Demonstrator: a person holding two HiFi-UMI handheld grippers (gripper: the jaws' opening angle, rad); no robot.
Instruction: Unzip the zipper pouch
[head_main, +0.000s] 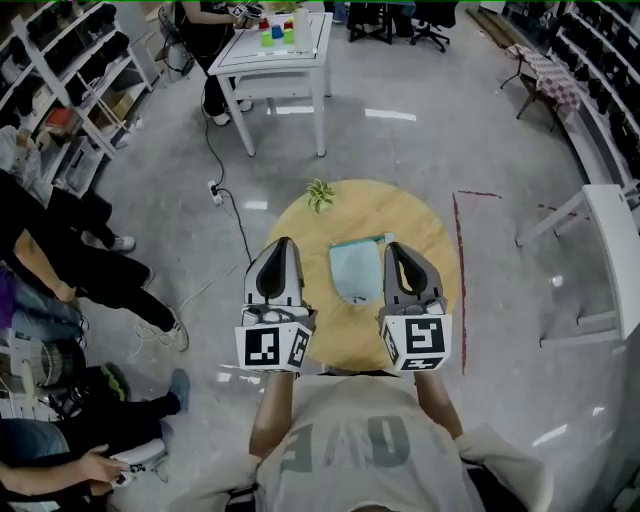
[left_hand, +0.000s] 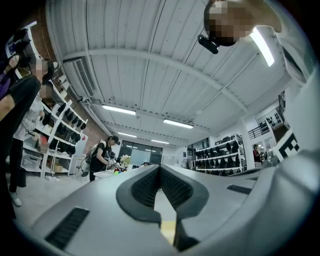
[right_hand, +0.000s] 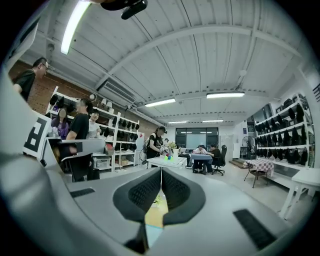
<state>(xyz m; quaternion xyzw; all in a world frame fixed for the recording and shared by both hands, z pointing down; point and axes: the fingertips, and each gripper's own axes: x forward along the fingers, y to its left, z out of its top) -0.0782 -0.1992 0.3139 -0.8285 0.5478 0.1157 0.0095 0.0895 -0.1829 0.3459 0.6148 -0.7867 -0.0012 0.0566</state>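
Observation:
A pale blue zipper pouch (head_main: 355, 272) lies flat on the round wooden table (head_main: 430, 240), its zipper edge along the far side. My left gripper (head_main: 280, 246) hovers to the pouch's left, shut, with nothing between its jaws. My right gripper (head_main: 394, 250) hovers at the pouch's right edge, also shut and holding nothing. In the left gripper view the left gripper (left_hand: 159, 169) points out across the room, with a sliver of table below. In the right gripper view the right gripper (right_hand: 160, 172) points level, and a strip of the pouch (right_hand: 152, 234) and table shows through the gap below.
A small green plant (head_main: 320, 194) stands at the table's far left rim. A white table (head_main: 275, 50) with coloured blocks stands beyond, people beside it. A power strip and cable (head_main: 215, 190) lie on the floor at left. People stand at left, a white bench (head_main: 612, 250) at right.

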